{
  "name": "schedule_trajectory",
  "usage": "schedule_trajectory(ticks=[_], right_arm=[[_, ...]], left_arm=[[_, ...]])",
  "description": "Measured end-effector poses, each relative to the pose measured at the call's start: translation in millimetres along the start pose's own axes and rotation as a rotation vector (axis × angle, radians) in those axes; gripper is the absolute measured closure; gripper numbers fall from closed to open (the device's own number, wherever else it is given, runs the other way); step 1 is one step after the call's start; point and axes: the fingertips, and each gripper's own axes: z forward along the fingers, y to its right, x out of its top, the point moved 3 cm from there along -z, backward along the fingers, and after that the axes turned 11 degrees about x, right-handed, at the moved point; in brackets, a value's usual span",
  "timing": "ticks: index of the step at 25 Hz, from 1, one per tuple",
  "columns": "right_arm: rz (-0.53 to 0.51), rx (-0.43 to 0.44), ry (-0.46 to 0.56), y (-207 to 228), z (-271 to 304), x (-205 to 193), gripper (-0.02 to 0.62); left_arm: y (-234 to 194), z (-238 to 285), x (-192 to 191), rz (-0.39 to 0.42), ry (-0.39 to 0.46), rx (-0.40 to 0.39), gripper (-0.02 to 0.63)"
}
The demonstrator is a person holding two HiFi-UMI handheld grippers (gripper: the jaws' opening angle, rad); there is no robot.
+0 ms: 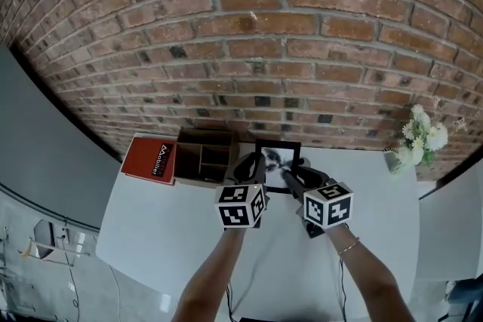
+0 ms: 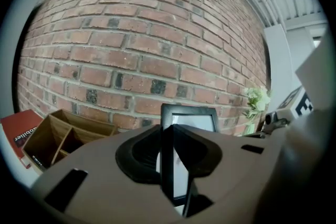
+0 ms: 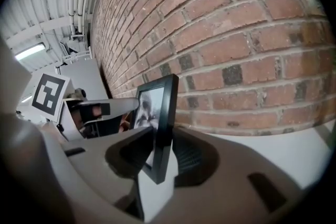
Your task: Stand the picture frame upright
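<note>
frame position: picture frame (image 1: 278, 159) is roughly upright, picture side toward the person, at the back of the tabletop (image 1: 166, 230) close to the brick wall (image 1: 264, 49)
frame vs left gripper: left gripper (image 1: 253, 167) is at the frame's left edge; in the left gripper view the black edge (image 2: 168, 165) runs straight up between the two jaws
left gripper state: jaws (image 2: 170, 152) closed onto that edge, pads against both faces
frame vs right gripper: right gripper (image 1: 299, 176) is at the frame's right edge, opposite the left one; in the right gripper view the edge (image 3: 160, 113) stands between the jaws, tilted slightly
right gripper state: jaws (image 3: 160, 157) clamped on the frame edge, holding it near the lower corner
contact with tabletop: can't tell whether the bottom edge rests on it (grippers cover that part in every view)
neighbours: wooden organiser (image 1: 205, 157) just left of the frame, red book (image 1: 149, 159) left of that and touching it, flowers (image 1: 419, 138) well off to the right
counts: 1 picture frame, 2 grippers (both on the frame), 1 wooden organiser, 1 red book, 1 bunch of flowers
</note>
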Motion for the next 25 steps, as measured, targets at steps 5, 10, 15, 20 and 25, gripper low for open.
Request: schedule_trajectory(ticks=[5,10,15,20,25], right_arm=[[-0.014,-0.022,-0.004,20,19,7,0.479],[-0.01,-0.046,-0.014,41,33,6,0.479],[-0.006,-0.063,-0.02,58,47,6,0.479],[-0.005,-0.074,-0.021,71,59,7,0.479],[0.0,-0.072,-0.033,79,67,3,0.479]], left_arm=[[-7,29,1,-0.014,-0.003,-0.013,0.543],[-8,55,-4,-0.017,-0.011,-0.013,0.543],[-11,75,-8,-0.015,-0.017,-0.014,0.543],[-14,92,-10,-0.013,-0.017,-0.002,0.543],[-18,101,-16,-0.015,-0.031,0.005,0.543]])
